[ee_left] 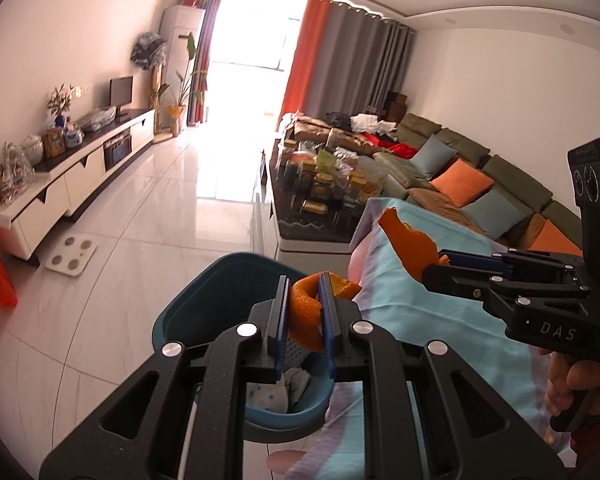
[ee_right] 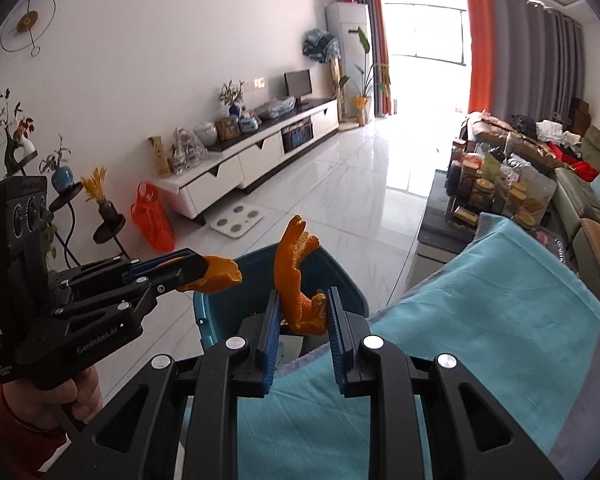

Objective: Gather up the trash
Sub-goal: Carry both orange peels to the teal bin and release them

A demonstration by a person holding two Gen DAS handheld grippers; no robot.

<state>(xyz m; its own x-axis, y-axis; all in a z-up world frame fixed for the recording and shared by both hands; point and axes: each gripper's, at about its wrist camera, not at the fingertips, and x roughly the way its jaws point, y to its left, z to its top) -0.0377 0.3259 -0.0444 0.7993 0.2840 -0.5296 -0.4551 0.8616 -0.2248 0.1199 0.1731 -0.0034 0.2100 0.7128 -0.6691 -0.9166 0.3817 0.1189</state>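
The left gripper point(ee_left: 304, 292) is clamped on a curled, thick piece of orange peel point(ee_left: 306, 308), its 2 blue-padded jaws pressed against the peel's sides, and in the left wrist view that peel hangs directly over the open mouth of the round teal plastic trash bin point(ee_left: 220, 280), which stands on the pale tiled floor point(ee_left: 140, 220) just beside the edge of the table covered in a light blue cloth point(ee_left: 400, 300). Crumpled white paper scraps point(ee_left: 284, 388) already lie inside the bin. The right gripper point(ee_right: 304, 296) is likewise closed on a second, longer strip of orange peel point(ee_right: 296, 272), whose long axis stands nearly upright between the jaws, its ragged tip pointing up and away. From the right wrist view this strip sits over the near rim of the bin, with the blue cloth directly beneath the gripper's body, so the bin's opening lies ahead and slightly left of the right jaws. Judging by both views, the left hand is the nearer to a clean drop, already above the hollow of the bin, while the right likely needs to carry a little farther out past the table edge before its peel clears the cloth. The 2 grippers are close together, side by side, not touching.
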